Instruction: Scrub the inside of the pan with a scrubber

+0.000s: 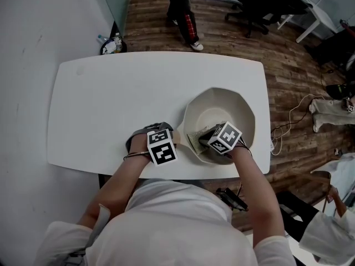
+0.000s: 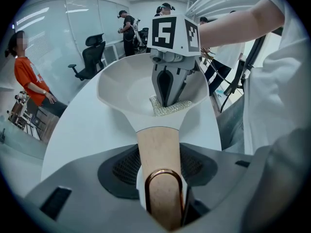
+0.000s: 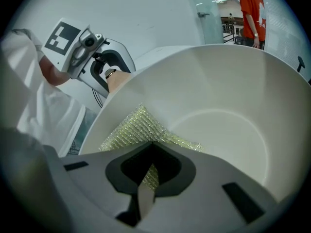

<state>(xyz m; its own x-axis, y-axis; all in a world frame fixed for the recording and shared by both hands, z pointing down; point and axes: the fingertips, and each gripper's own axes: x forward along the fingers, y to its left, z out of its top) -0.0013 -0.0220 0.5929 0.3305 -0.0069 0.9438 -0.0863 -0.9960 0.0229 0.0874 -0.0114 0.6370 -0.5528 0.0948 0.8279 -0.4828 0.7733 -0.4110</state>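
A cream pan (image 1: pixel 222 95) sits at the right of the white table (image 1: pixel 111 93), its tan handle (image 1: pixel 178 138) pointing left. My left gripper (image 1: pixel 173 140) is shut on that handle (image 2: pixel 158 149), the pads pressed on its sides near the copper hanging loop. My right gripper (image 1: pixel 204 140) reaches down into the pan and is shut on a glittery yellow-green mesh scrubber (image 1: pixel 195 137). The scrubber (image 3: pixel 136 127) lies flat against the pan's inner wall (image 3: pixel 218 91) on the handle side, just under the rim. In the left gripper view the scrubber (image 2: pixel 170 108) shows below the right gripper (image 2: pixel 165 95).
The pan is close to the table's near and right edges. A person (image 1: pixel 183 10) stands beyond the far edge, and another in an orange shirt (image 2: pixel 29 76) is off to one side. Office chairs (image 1: pixel 260 4) and floor cables (image 1: pixel 294 115) are to the right.
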